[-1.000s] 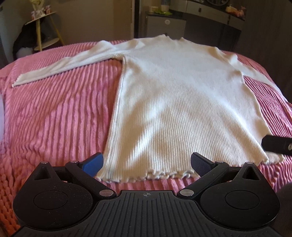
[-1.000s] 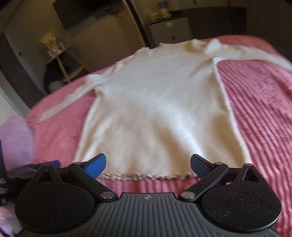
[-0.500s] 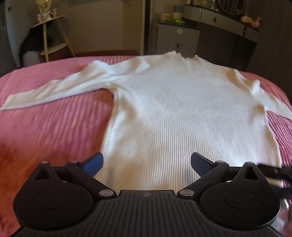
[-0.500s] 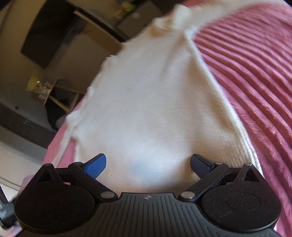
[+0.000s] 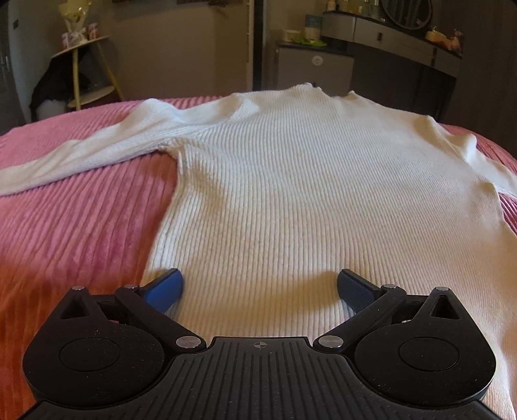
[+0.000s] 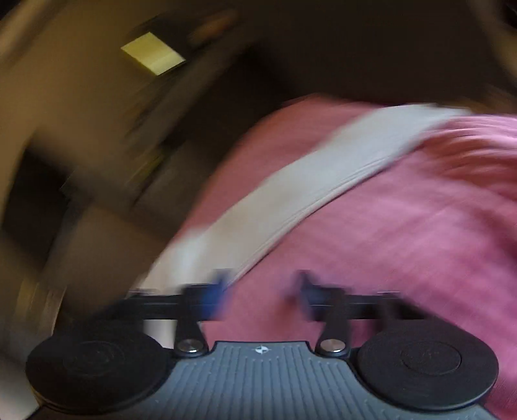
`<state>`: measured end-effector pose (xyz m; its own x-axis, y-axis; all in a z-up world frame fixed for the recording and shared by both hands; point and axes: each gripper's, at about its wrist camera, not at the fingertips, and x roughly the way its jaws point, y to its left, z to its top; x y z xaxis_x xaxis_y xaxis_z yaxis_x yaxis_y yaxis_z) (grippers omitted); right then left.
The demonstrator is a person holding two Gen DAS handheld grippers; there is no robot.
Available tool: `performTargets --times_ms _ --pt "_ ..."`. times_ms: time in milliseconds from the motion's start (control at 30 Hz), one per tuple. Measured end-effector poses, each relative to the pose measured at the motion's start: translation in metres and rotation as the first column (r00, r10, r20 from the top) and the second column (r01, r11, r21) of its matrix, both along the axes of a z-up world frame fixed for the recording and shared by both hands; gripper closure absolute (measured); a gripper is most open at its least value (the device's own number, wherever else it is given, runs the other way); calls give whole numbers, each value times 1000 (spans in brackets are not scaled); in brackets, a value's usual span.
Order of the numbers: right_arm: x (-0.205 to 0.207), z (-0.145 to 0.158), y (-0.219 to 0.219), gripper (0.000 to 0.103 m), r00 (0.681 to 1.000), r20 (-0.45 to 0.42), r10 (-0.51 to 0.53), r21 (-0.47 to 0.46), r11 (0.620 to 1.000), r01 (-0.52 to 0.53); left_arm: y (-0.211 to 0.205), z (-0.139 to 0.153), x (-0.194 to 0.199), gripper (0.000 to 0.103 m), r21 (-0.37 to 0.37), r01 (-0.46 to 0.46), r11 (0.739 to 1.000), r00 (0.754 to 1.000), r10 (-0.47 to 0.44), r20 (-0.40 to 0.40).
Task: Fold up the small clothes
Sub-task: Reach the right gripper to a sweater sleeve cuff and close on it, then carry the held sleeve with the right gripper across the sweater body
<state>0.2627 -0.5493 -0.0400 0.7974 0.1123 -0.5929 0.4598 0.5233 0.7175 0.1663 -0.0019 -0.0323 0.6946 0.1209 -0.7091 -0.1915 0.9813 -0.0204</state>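
Spread flat on the pink ribbed plush bedspread (image 5: 74, 226), the white rib-knit long-sleeved sweater (image 5: 290, 194) lies face up with its neck toward twelve o'clock in the left wrist view and its hem running under the camera at six o'clock. One sleeve stretches out across the bedspread toward nine o'clock; the other drops off toward three o'clock past the shoulder. The left claw (image 5: 260, 287) hovers low over the bottom part of the sweater with its blue-padded fingers (image 5: 164, 287) spread wide, the left pad just at the garment's side edge and the right pad over the knit; neither pad presses cloth, though whether they brush the fabric cannot be told. Beyond the bed, at eleven o'clock, stands a round yellow-legged side table (image 5: 80, 74), and at one to two o'clock a grey dresser with a round mirror (image 5: 387, 29). The right wrist view is heavily smeared by motion: the right claw (image 6: 263, 292) sits over bare pink bedspread, its jaws closing with a gap between them and nothing caught there. A white sleeve of the sweater runs from about eight o'clock up to one o'clock, passing just beside the left pad.
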Motion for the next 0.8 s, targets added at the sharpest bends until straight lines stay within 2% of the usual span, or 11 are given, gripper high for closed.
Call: performTargets --times_ms 67,200,233,333,433,500,667,800 --pt "8 -13 -27 90 992 -4 -123 40 992 123 2 -1 -1 0 -8 1 1000 1000 -1 2" --pt "23 -23 -53 89 970 -25 -241 1 971 241 4 0 -1 0 -38 2 999 1000 -2 -5" --pt "24 -30 -61 89 964 -43 -261 31 964 262 6 0 -1 0 -48 -1 999 1000 1 -7" --pt "27 -42 -71 89 949 -24 -315 136 939 316 6 -1 -1 0 -64 -11 998 1000 11 -2" --pt "28 -42 -69 88 943 -25 -332 158 930 332 8 -1 -2 0 -63 -3 998 1000 3 -2" --pt "21 -36 -69 82 942 -44 -334 94 937 336 10 -1 -3 0 -72 1 997 1000 -1 2" --pt "10 -42 -68 82 930 -38 -367 122 922 369 10 -1 -5 0 -72 11 997 1000 -11 7" --pt "21 -45 -70 81 915 -37 -401 133 906 402 9 -2 -7 0 -60 18 998 1000 -17 19"
